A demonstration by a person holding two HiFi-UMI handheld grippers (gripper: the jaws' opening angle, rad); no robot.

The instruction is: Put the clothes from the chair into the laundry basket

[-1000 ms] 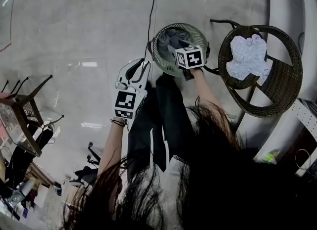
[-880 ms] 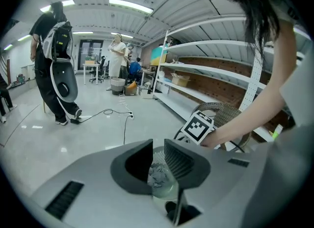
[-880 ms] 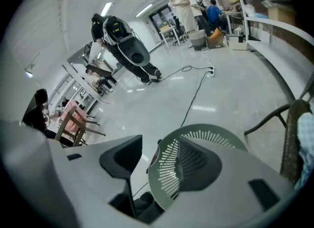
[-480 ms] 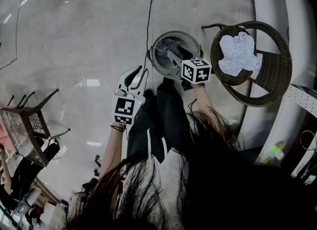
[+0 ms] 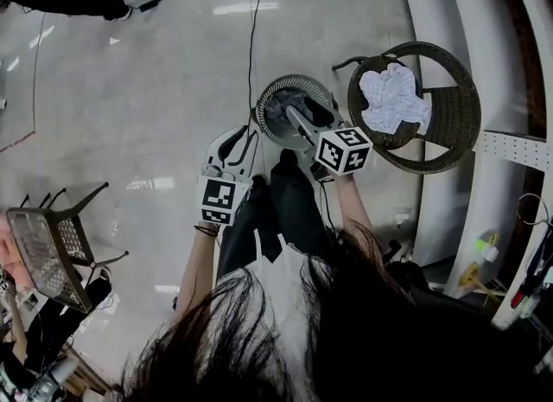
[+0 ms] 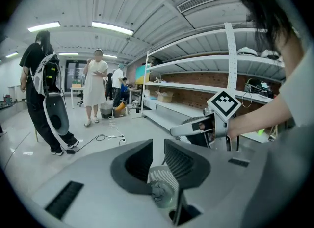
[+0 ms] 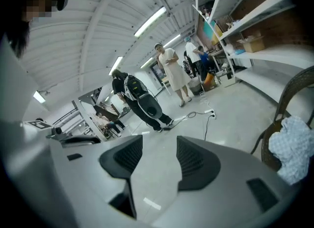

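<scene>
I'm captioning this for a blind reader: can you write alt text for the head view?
Seen from above, a person holds the right gripper over a round laundry basket with dark clothes inside; a pale garment lies on the wicker chair beside it.

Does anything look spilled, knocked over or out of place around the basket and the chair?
Nothing stands out. The laundry basket stands upright on the floor with dark clothes inside, none spilled around it. One light garment lies crumpled on the wicker chair seat, simply not yet moved.
</scene>
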